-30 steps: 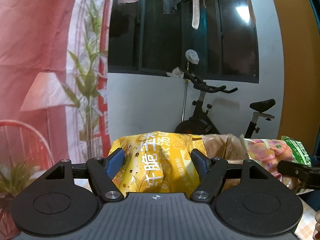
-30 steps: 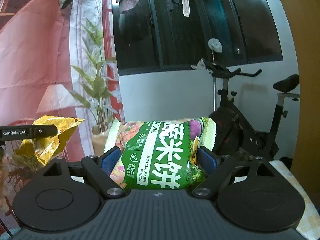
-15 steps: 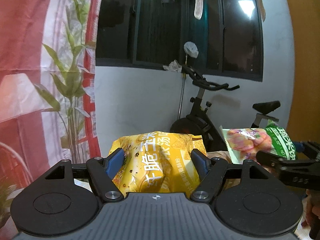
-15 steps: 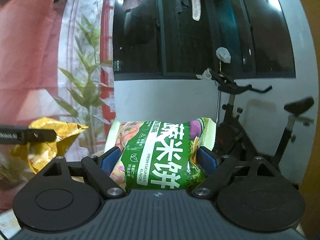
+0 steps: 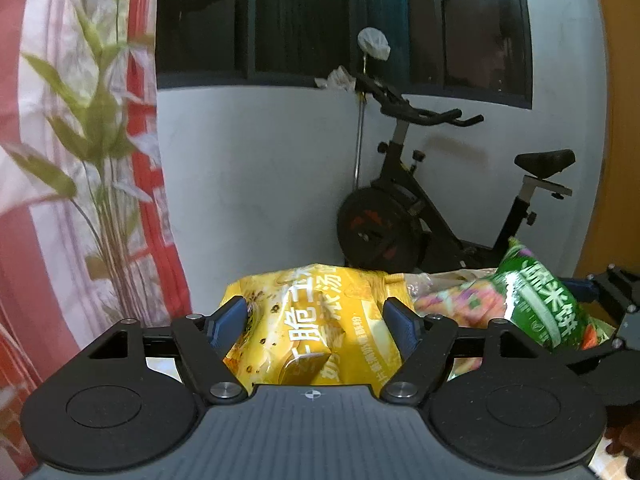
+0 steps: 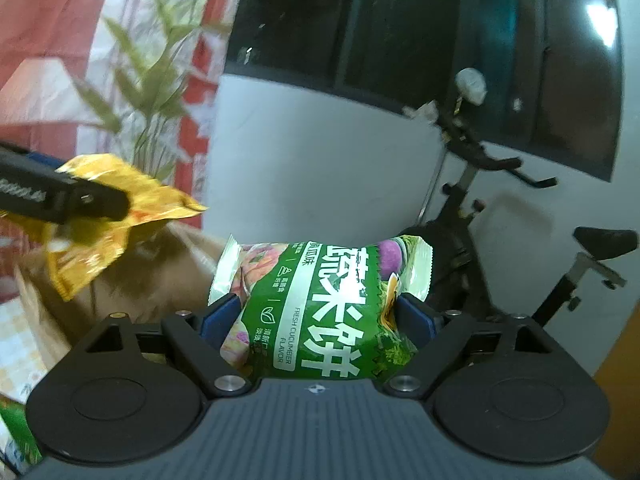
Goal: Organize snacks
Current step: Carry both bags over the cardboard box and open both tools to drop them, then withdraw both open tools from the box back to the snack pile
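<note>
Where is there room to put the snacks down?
The open brown paper bag, under the yellow crinkly snack packet, looks roomy. The checked tablecloth left of it shows a bare strip. It is tight beside the green rice-cracker packet, close to the yellow one.

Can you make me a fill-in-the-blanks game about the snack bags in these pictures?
1. The left gripper holds a ____ snack bag.
2. The right gripper holds a ____ snack bag.
3. Against the wall stands an exercise ____.
4. Below the bags is a brown paper ____.

Missing words: yellow, green, bike, bag
</note>
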The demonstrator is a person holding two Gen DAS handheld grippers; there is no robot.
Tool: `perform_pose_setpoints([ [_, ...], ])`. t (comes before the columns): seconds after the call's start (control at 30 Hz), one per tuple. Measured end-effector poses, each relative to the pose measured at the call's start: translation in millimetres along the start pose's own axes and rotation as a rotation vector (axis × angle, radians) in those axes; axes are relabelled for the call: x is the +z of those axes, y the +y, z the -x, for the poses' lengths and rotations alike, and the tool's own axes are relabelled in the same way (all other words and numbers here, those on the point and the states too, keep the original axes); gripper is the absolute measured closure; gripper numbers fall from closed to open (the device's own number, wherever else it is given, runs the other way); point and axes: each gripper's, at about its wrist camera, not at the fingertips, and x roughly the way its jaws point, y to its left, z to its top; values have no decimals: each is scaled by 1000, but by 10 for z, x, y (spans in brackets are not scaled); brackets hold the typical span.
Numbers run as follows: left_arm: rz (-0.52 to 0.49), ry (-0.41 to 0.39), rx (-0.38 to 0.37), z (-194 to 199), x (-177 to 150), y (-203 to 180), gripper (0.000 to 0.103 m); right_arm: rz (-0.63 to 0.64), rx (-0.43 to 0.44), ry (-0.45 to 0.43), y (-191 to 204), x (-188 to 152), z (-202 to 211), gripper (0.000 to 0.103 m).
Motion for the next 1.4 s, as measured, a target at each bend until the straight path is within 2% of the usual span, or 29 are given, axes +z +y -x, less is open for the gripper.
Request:
perform_pose_setpoints([
  [0.1, 48, 14, -39, -47, -19, 73, 17, 0, 29, 23, 7, -17, -35, 14],
  [0.2, 66, 15, -50, -55, -33, 103, 17, -33, 71, 34, -14, 0, -28, 6],
  [0.47, 45, 49, -26, 110, -13, 162, 17, -175, 95, 55, -151, 35, 113, 5],
  [0.8, 89, 37, -23, 559, 54, 271, 17, -299, 101, 57, -293, 55, 646, 5],
  [1.1, 88, 28, -19, 949, 29, 306, 17, -321, 86, 30, -279, 44, 1086, 5],
  [1.4, 118, 42, -19, 1289, -168, 435, 17, -340, 86, 29, -176, -98, 1399, 5],
])
